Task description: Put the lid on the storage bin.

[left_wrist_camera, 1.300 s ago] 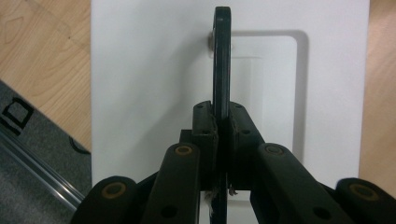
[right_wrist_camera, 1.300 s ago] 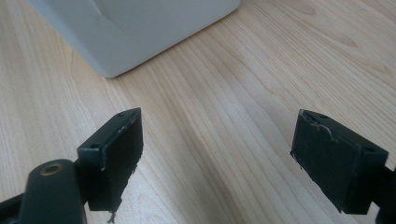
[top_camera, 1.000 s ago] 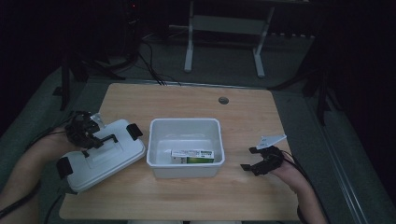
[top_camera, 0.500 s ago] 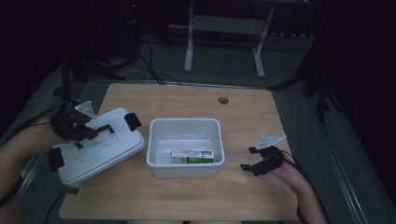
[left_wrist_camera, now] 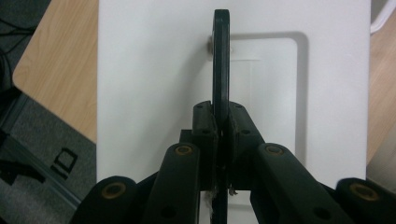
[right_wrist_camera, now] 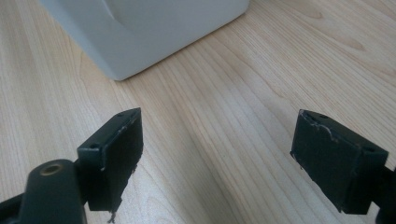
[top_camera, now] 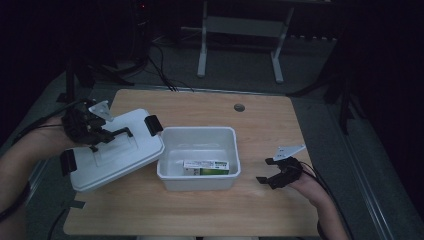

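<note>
Lid (top_camera: 117,150) is off the white bin (top_camera: 199,157), tilted just left of it with left gripper (top_camera: 97,131) pinching its black handle (left_wrist_camera: 221,70), right gripper (top_camera: 274,171) spread idle; next I'd guess setting it down flat on the tabletop (top_camera: 200,210).

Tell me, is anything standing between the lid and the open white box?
Nothing visible does. The left gripper holds the lid by its black handle, beside the white box; its rim is open, with only a carton inside.
</note>
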